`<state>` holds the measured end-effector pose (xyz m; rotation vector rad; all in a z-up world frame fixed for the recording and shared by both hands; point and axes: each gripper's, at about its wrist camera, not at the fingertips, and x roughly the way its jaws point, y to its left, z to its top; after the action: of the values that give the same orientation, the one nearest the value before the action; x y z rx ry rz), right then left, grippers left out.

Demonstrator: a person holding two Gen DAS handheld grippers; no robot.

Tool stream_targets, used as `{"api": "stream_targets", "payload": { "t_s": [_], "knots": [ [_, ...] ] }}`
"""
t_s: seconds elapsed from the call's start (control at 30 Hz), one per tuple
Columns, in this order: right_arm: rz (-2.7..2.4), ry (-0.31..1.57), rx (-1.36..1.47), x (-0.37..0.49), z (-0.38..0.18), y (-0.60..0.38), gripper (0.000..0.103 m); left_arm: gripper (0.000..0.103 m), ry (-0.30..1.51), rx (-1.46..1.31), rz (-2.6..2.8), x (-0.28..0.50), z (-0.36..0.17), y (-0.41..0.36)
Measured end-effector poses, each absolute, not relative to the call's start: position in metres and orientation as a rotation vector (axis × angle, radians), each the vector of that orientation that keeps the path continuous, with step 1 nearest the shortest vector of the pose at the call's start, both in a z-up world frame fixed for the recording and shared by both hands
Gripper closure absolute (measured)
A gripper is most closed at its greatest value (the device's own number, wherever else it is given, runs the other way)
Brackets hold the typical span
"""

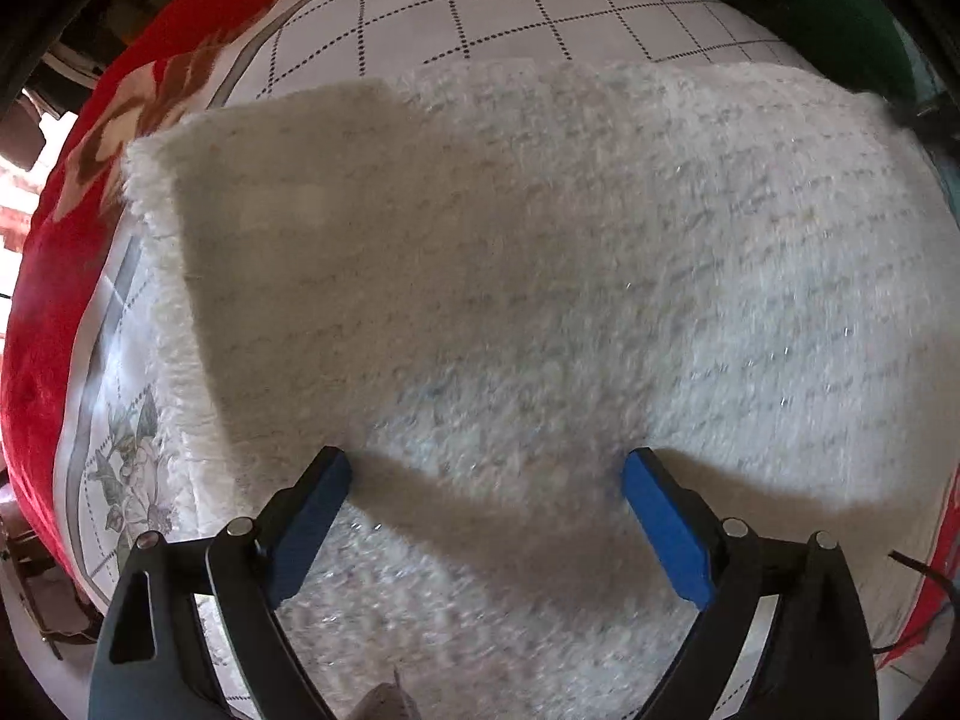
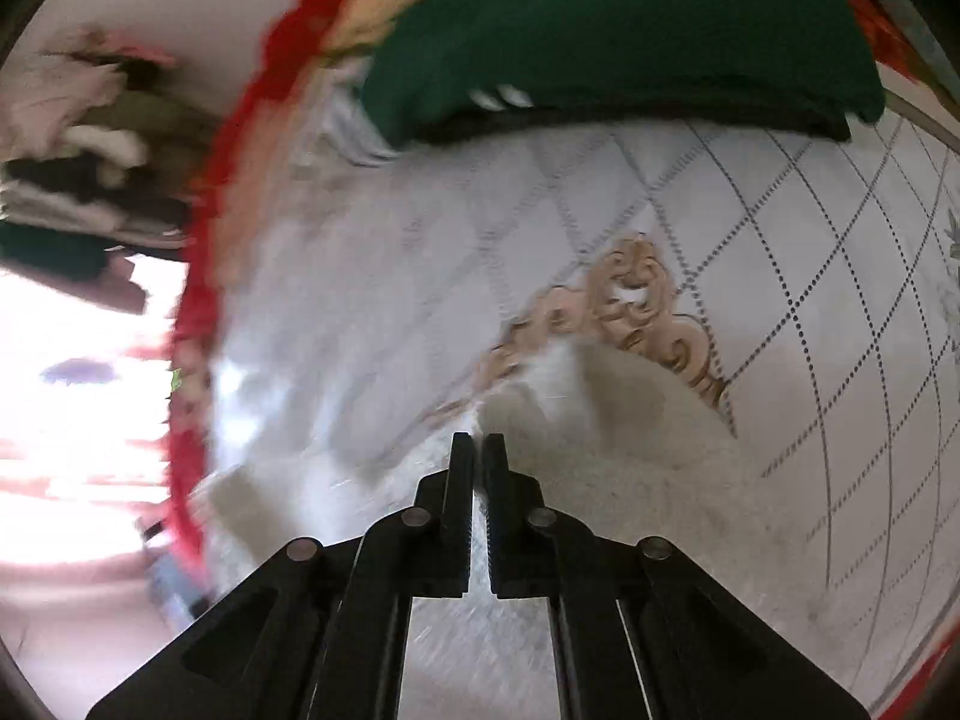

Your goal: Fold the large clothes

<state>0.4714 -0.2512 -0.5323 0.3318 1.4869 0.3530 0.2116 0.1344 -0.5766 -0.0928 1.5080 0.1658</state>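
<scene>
Checked bedsheet (image 1: pixel 480 6): fluffy white garment (image 1: pixel 540 252) lies crosswise; left gripper (image 1: pixel 486 474) agape, right gripper (image 2: pixel 478 450) pinching it.

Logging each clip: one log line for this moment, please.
left gripper: open, above white garment | right gripper: shut on white garment | green garment: folded, apart | step: folding under way

Left gripper (image 1: pixel 486 480): black angular linkage arms, round silver pivot pins, bright blue flat fingers (image 1: pixel 663 525).
Right gripper (image 2: pixel 478 450): all black, matching silver pins, narrow fingers (image 2: pixel 459 492) with ridged inner faces.
</scene>
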Motion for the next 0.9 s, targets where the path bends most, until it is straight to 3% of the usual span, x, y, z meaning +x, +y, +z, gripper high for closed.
{"api": "stream_targets", "payload": {
  "t_s": [0.1, 0.2, 0.27, 0.3, 0.53, 0.57, 0.6, 0.63, 0.67, 0.9],
  "knots": [
    [0.294, 1.607, 0.220, 0.481, -0.586, -0.228, 0.098, 0.009, 1.520, -0.104, 0.187, 0.208, -0.565, 0.143],
    [0.291, 1.598, 0.292, 0.485, -0.569, -0.234, 0.089, 0.009, 1.461, -0.183, 0.239, 0.199, -0.534, 0.166],
    [0.303, 1.535, 0.370, 0.480, -0.542, -0.251, 0.068, 0.009, 1.425, -0.236, 0.308, 0.196, -0.517, 0.186],
    [0.301, 1.506, 0.397, 0.476, -0.528, -0.262, 0.051, 0.009, 1.410, -0.266, 0.337, 0.196, -0.512, 0.197],
    [0.244, 1.440, 0.489, 0.424, -0.486, -0.304, 0.048, 0.012, 1.391, -0.377, 0.413, 0.232, -0.537, 0.241],
    [0.244, 1.443, 0.492, 0.420, -0.485, -0.308, 0.048, 0.018, 1.397, -0.389, 0.400, 0.238, -0.541, 0.243],
    [0.245, 1.453, 0.506, 0.413, -0.488, -0.311, 0.048, 0.047, 1.398, -0.402, 0.381, 0.245, -0.548, 0.243],
    [0.236, 1.462, 0.521, 0.408, -0.490, -0.314, 0.048, 0.065, 1.403, -0.394, 0.380, 0.249, -0.551, 0.241],
    [0.232, 1.471, 0.529, 0.404, -0.495, -0.314, 0.048, 0.096, 1.402, -0.396, 0.364, 0.254, -0.553, 0.240],
    [0.186, 1.497, 0.564, 0.393, -0.517, -0.324, 0.048, 0.100, 1.269, -0.372, 0.378, 0.228, -0.505, 0.244]
  ]
}}
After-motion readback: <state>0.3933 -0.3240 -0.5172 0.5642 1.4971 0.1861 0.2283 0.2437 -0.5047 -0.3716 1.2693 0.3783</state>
